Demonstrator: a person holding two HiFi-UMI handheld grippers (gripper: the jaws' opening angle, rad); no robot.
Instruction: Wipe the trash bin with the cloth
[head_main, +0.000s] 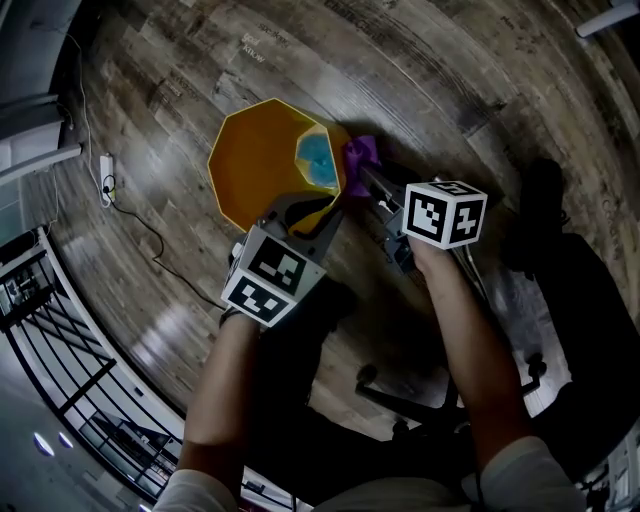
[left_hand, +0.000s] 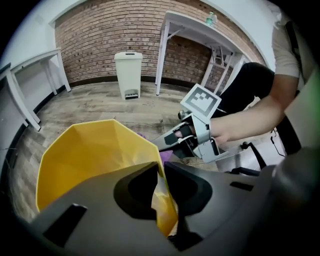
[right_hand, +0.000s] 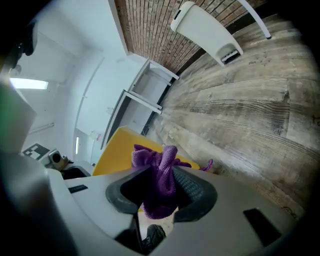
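A faceted yellow trash bin (head_main: 262, 160) stands on the wooden floor, with something blue (head_main: 316, 160) inside it. My left gripper (head_main: 322, 210) is shut on the bin's near rim (left_hand: 161, 175), one jaw inside the wall and one outside. My right gripper (head_main: 362, 172) is shut on a bunched purple cloth (head_main: 360, 150), which lies against the outside of the bin's right side. In the right gripper view the cloth (right_hand: 157, 172) bulges out between the jaws with the yellow bin (right_hand: 117, 150) just behind it.
A white pedal bin (left_hand: 128, 75) stands by the brick wall, beside a white table (left_hand: 200, 32). White shelving (left_hand: 22, 80) lines the left wall. A power strip and cable (head_main: 108, 182) lie on the floor at left. An office chair base (head_main: 430, 400) is under me.
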